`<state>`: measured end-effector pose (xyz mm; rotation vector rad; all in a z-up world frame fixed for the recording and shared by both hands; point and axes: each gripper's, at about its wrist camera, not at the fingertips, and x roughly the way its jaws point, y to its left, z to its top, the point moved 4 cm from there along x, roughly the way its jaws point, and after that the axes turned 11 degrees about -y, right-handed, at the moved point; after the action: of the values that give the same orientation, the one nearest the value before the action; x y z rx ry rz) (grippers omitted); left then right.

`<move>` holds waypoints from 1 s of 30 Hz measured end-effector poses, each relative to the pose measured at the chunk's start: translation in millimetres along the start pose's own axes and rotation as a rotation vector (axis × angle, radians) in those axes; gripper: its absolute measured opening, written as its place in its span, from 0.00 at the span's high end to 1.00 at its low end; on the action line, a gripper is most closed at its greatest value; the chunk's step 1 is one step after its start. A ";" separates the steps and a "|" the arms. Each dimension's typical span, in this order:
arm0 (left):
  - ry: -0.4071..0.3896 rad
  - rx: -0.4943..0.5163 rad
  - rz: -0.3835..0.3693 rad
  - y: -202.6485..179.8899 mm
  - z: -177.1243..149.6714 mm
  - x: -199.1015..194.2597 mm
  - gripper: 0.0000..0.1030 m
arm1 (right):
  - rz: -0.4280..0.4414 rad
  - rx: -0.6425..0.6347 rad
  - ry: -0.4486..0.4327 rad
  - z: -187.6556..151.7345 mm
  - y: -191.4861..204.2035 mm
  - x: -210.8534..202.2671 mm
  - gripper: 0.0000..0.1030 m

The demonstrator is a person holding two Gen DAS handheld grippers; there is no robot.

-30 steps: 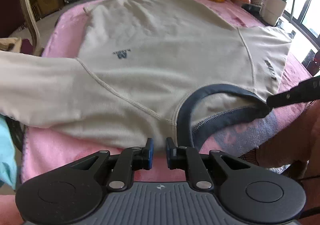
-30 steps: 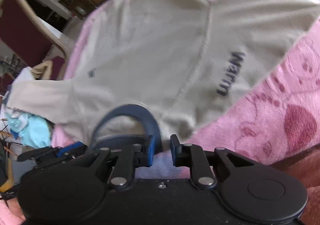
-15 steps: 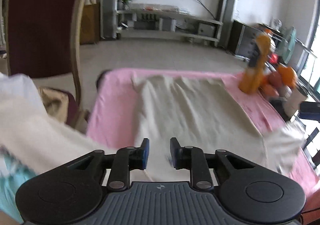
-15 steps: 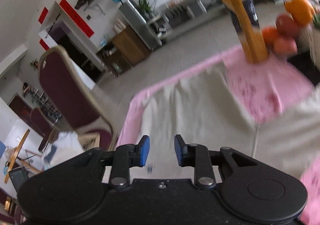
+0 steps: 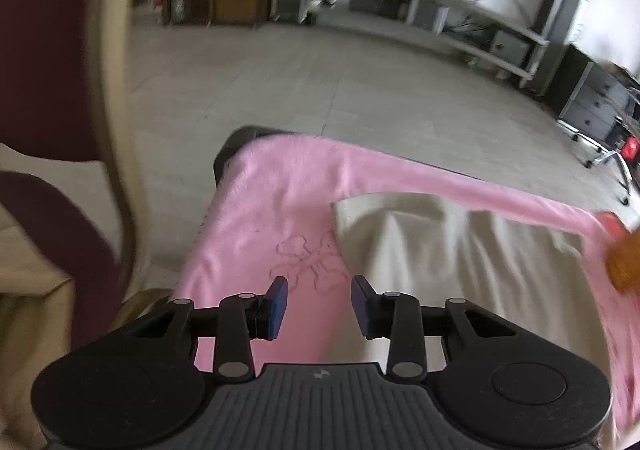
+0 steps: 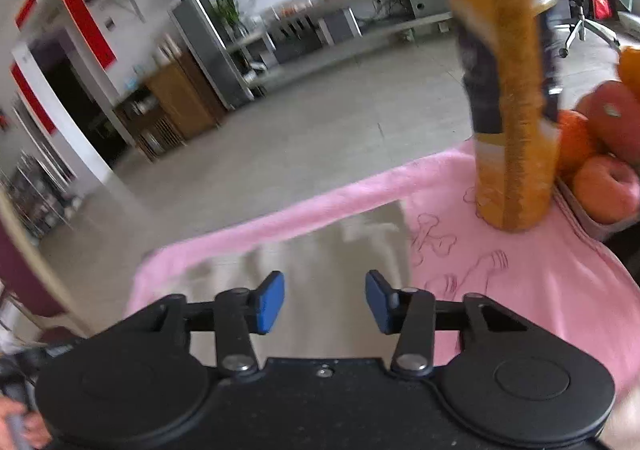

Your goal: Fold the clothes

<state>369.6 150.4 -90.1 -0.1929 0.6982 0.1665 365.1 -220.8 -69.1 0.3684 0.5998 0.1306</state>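
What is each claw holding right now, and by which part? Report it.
Nothing is held. The left claw and right claw are both opening with nothing between their pads; the beige garment lies flat on the pink cloth.

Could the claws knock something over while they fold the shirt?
Maybe. The tall orange bottle stands on the pink cloth, close to the right claw, and could tip if bumped. The apples beside it might roll. Both claws are opening with nothing between their jaws, so the beige shirt may stay creased where it lies.
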 end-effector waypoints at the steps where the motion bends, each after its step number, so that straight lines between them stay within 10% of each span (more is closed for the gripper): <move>1: 0.000 -0.012 -0.010 1.8 1.0 12.7 0.65 | -0.012 -0.007 0.005 -0.5 -4.0 14.8 0.60; 9: -0.055 0.024 -0.123 -7.0 6.9 75.8 0.62 | -0.091 0.013 0.011 1.8 -46.8 106.6 0.71; 16: -0.082 0.118 -0.127 -22.2 4.2 103.3 0.94 | -0.159 0.045 0.008 -0.1 -70.1 147.8 0.72; 18: -0.113 0.156 -0.124 -25.6 3.4 101.1 0.96 | -0.135 0.000 0.009 -2.6 -65.6 152.2 0.92; 26: -0.422 0.707 0.048 -70.9 16.6 55.6 0.95 | -0.193 -0.248 -0.209 12.6 -32.5 102.6 0.94; 30: -0.352 0.771 0.094 -82.8 8.2 84.0 0.95 | -0.261 -0.305 -0.221 10.2 -30.9 113.3 0.94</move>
<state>455.9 79.4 -128.7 0.5967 0.3799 0.0104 464.1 -226.9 -132.6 0.0058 0.3965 -0.0692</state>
